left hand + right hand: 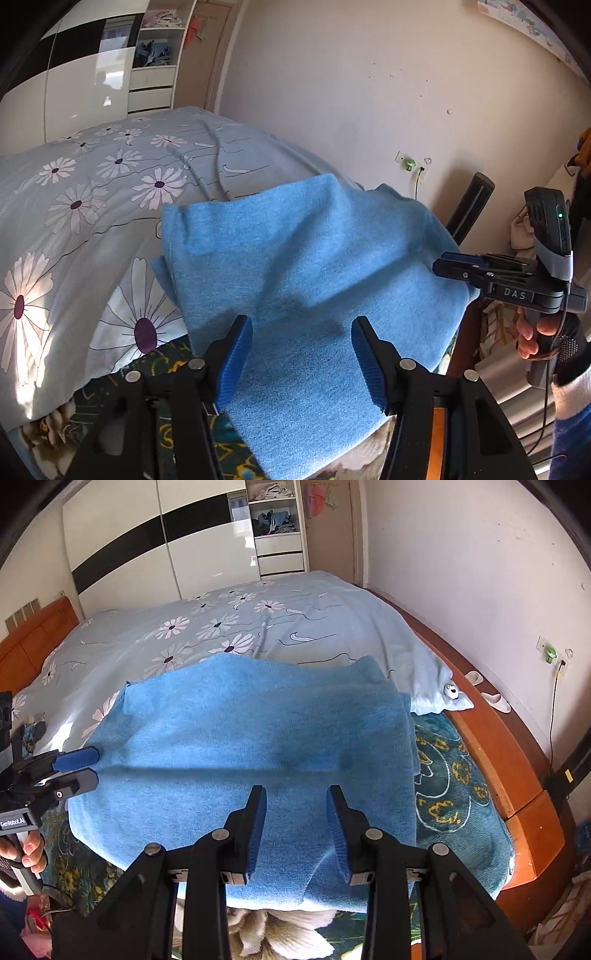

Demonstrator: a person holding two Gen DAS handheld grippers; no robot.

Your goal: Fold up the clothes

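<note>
- The open white shelf unit [275,507] at 12 o'clock holds heaped clothes.
- The soft blue fleece garment [258,738] lies on the bed over a dark green patterned blanket [458,775].
- Left gripper [301,332]: fingers spread, released, over the garment.
- Right gripper [297,805]: fingers parted, gripping nothing.
- Only the right wrist view shows white slippers [495,701] at 3 o'clock.
- Readable lettering: "DAS" and "GenRobot.AI".

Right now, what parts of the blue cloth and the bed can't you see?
- Blue cloth, right wrist view: its near edge is hidden behind the right gripper.
- Left wrist view: the left gripper covers its bottom edge.
- Bed: under the cloth, hidden.
</note>
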